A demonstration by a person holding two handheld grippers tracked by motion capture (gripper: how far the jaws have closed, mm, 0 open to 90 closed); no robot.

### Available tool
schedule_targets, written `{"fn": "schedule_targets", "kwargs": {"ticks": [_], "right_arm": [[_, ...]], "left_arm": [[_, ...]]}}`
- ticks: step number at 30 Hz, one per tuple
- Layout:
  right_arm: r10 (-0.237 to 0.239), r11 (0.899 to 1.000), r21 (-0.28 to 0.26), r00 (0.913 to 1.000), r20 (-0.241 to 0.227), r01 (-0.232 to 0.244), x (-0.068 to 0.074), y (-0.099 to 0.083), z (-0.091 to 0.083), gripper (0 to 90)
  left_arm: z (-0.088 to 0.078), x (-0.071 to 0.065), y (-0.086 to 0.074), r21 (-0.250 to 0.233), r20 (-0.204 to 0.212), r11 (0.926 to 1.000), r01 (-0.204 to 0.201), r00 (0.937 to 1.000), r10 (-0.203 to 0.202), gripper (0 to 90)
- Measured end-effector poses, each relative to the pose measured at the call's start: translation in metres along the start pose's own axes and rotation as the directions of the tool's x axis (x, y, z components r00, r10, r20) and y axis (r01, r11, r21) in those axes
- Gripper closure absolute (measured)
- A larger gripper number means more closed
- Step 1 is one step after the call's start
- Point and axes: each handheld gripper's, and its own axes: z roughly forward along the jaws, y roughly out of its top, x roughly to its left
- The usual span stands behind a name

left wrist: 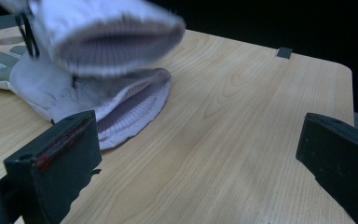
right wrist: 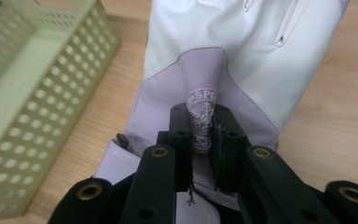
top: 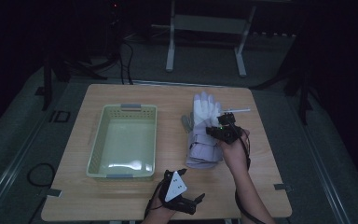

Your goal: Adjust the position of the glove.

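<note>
A white and lavender glove [right wrist: 242,56] is pinched at a lavender fold with a snowflake logo by my right gripper [right wrist: 201,121], which is shut on it. In the high view this gripper [top: 223,131] sits over the gloves [top: 204,126] right of the table's middle. From the left gripper view, the held glove [left wrist: 112,32] hangs blurred with its cuff open above a second glove [left wrist: 121,107] lying flat on the wood. My left gripper [top: 196,201] rests near the table's front edge, and its jaws [left wrist: 198,140] stand wide open with only bare wood between them.
A pale green perforated basket [top: 126,108] stands empty left of the gloves, close to the right gripper's left side [right wrist: 28,93]. A thin white strip [top: 237,111] lies beyond the gloves. The wooden table [top: 261,177] ends just right of the right hand.
</note>
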Motion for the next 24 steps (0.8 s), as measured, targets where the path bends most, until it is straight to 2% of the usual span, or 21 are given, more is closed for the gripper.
{"fn": "schedule_targets", "kwargs": {"ticks": [3, 7, 8, 13, 16, 24], "right_arm": [[0.006, 0.999, 0.047, 0.9999, 0.010, -0.006, 0.000, -0.005, 0.017, 80.1], [-0.006, 0.996, 0.094, 1.0000, 0.006, 0.005, 0.001, -0.012, 0.040, 79.8], [-0.019, 0.995, 0.102, 0.9996, 0.021, 0.017, 0.003, -0.015, 0.048, 79.5], [-0.005, 0.994, 0.107, 0.9994, 0.033, 0.002, 0.003, -0.018, 0.055, 78.6], [-0.035, 0.993, 0.118, 0.9981, 0.051, 0.028, 0.002, -0.019, 0.055, 79.4], [-0.015, 0.996, 0.092, 0.9988, 0.047, 0.011, -0.013, -0.027, 0.046, 78.5]], "left_arm": [[0.000, 0.000, 0.000, 0.001, 0.000, 1.0000, -0.002, 1.0000, 0.002, 0.0], [0.000, 0.000, 0.000, 0.000, 0.001, 1.0000, 0.002, 1.0000, -0.002, 0.0], [0.000, 0.000, 0.000, 0.000, 0.001, 1.0000, 0.002, 1.0000, -0.002, 0.0], [0.000, 0.000, 0.000, 0.000, 0.002, 1.0000, 0.001, 1.0000, -0.001, 0.0], [0.000, 0.000, 0.000, 0.000, 0.003, 1.0000, 0.004, 1.0000, -0.004, 0.0], [0.000, 0.000, 0.000, 0.000, 0.003, 1.0000, 0.004, 1.0000, -0.004, 0.0]]}}
